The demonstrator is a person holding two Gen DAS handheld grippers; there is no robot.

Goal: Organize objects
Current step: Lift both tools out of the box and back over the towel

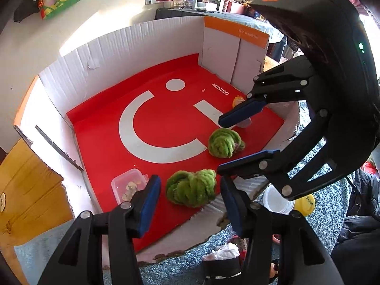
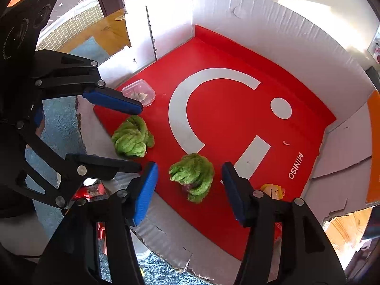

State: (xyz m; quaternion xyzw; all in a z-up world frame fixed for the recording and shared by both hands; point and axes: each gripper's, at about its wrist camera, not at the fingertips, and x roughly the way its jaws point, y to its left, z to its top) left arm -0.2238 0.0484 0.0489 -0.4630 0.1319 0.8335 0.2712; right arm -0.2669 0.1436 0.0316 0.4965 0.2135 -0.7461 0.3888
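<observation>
Two fuzzy green yarn bundles lie on the red floor of a cardboard box (image 1: 142, 35). In the left wrist view my left gripper (image 1: 190, 190) is open and empty, its blue pads either side of the near bundle (image 1: 191, 187). The far bundle (image 1: 225, 146) lies between the pads of my right gripper (image 1: 220, 142), also open and empty. In the right wrist view my right gripper (image 2: 190, 185) straddles that bundle (image 2: 193, 177), and my left gripper (image 2: 140, 137) is open around the other bundle (image 2: 131, 136).
A small clear lidded container (image 1: 127, 186) sits at the box's near left corner; it also shows in the right wrist view (image 2: 140, 92). A small yellow toy (image 2: 273, 191) lies by the right wall. The box has white walls (image 2: 261, 19). Blue carpet (image 1: 178, 268) surrounds it.
</observation>
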